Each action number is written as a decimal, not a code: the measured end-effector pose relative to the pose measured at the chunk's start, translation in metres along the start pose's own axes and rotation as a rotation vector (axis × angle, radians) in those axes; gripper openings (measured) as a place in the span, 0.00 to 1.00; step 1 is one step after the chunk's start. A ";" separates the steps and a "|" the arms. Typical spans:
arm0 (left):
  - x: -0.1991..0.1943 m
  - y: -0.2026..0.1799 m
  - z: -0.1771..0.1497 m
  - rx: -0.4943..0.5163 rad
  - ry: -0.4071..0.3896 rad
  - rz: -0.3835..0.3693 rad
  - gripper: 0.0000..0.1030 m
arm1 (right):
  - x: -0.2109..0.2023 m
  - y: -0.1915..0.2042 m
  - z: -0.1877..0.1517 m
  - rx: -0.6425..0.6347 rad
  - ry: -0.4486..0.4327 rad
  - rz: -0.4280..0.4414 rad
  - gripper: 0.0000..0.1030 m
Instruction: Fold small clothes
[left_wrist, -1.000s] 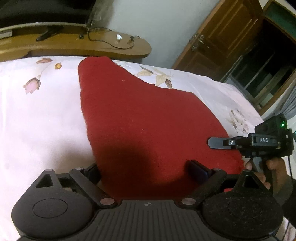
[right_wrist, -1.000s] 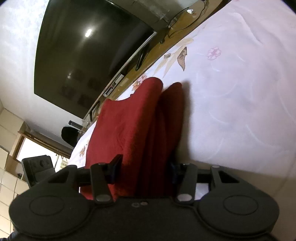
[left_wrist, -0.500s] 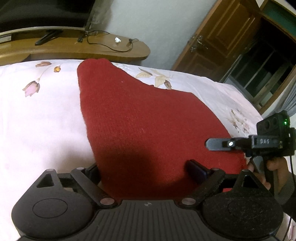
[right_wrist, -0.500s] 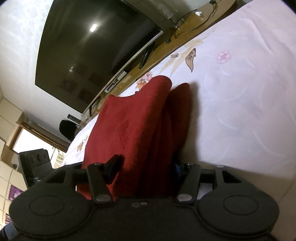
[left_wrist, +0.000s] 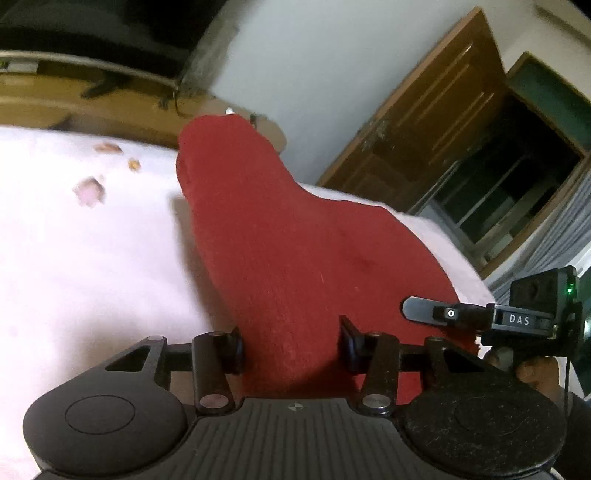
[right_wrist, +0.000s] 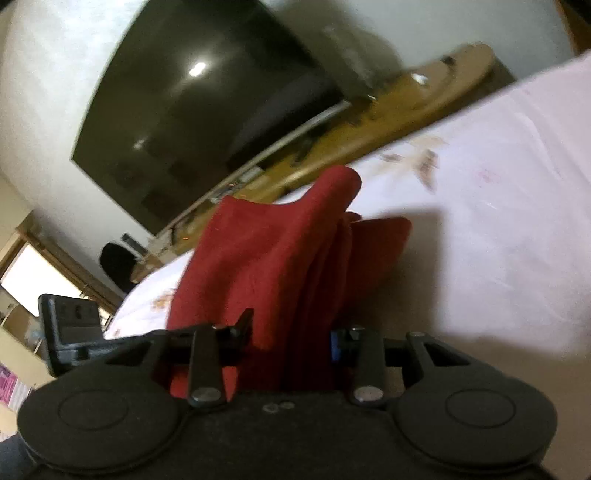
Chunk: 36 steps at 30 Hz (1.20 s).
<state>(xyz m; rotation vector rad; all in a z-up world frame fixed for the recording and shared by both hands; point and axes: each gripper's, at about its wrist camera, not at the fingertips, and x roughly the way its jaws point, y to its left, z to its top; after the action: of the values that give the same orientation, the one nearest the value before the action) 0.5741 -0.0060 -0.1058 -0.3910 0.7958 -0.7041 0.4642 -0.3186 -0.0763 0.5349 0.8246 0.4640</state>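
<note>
A red knitted garment (left_wrist: 295, 251) lies on a white flowered bedsheet (left_wrist: 92, 258), its near edge raised off the bed. My left gripper (left_wrist: 291, 343) is shut on the near edge of the garment, cloth bunched between the fingers. My right gripper (right_wrist: 291, 336) is shut on another part of the same garment (right_wrist: 266, 266), which hangs in folds before it. In the left wrist view the right gripper (left_wrist: 424, 314) shows at the garment's right edge. In the right wrist view the left gripper's body (right_wrist: 70, 328) shows at far left.
A wooden TV bench (right_wrist: 406, 107) with cables runs along the bed's far side, with a large dark television (right_wrist: 207, 107) above it. A brown wooden door (left_wrist: 424, 122) and an open doorway (left_wrist: 517, 177) stand at the right.
Both grippers have closed tighter on the garment and lifted its near edge; the cloth now bunches up off the bed. Both views have tilted and are blurred by motion.
</note>
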 end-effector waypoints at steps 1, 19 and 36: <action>-0.013 0.003 0.001 -0.005 -0.012 -0.001 0.45 | 0.001 0.012 0.000 -0.016 0.003 0.005 0.35; -0.221 0.163 -0.033 -0.174 0.013 0.244 0.46 | 0.170 0.167 -0.063 0.025 0.199 0.188 0.35; -0.229 0.142 -0.006 -0.011 -0.237 0.369 0.87 | 0.173 0.219 -0.043 -0.255 0.020 -0.041 0.36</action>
<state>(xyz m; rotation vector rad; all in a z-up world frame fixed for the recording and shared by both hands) 0.5163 0.2550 -0.0723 -0.3191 0.6239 -0.3021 0.4944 -0.0382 -0.0634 0.2770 0.7805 0.5287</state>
